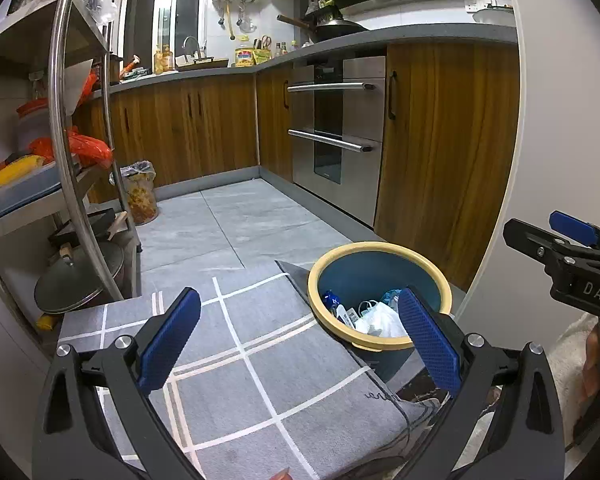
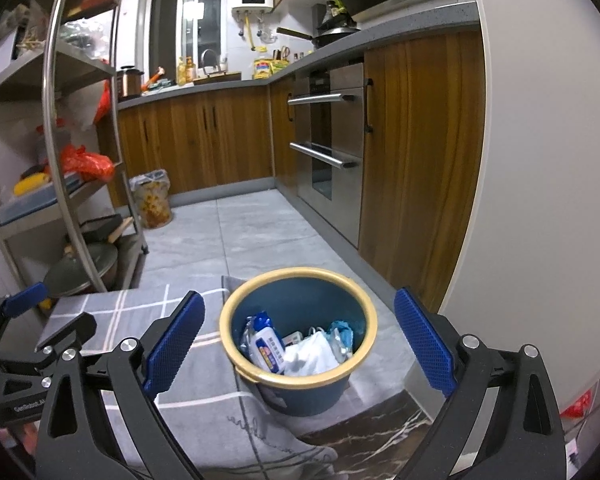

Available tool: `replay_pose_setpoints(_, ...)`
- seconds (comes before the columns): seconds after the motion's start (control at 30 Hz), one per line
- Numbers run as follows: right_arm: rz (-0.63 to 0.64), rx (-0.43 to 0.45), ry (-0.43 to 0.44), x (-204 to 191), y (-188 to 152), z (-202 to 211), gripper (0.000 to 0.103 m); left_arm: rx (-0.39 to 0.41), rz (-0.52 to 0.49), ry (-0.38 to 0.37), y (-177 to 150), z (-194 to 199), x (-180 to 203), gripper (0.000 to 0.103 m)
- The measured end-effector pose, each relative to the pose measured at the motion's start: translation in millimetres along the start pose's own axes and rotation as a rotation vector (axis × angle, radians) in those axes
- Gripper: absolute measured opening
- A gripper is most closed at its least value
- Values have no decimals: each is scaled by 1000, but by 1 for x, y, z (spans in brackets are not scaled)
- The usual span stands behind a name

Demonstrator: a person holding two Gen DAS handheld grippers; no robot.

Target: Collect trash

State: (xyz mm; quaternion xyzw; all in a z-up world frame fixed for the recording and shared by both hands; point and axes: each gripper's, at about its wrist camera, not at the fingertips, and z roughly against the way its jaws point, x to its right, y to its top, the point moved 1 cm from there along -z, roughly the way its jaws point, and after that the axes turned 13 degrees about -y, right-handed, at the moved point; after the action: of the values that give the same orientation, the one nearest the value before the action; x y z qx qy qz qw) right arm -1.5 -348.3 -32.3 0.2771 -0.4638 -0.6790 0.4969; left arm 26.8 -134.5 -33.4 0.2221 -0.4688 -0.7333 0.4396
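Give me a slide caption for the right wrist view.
Open right gripper above a blue bin holding wrappers.

The bin (image 2: 300, 384) was blue with a yellow rim; the mat (image 1: 236, 360) grey with white checks; cabinets (image 2: 220, 140) brown.

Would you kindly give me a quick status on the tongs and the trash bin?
Both tongs open, empty: left, right. Blue bin upright on grey mat, holding wrappers. Nothing in the way.
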Motion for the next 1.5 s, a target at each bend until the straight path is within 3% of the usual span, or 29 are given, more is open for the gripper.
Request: replay_pose_setpoints(1.5, -2, -1, -1, 1, 1, 0, 95, -10, -10, 11, -1, -3, 1, 98)
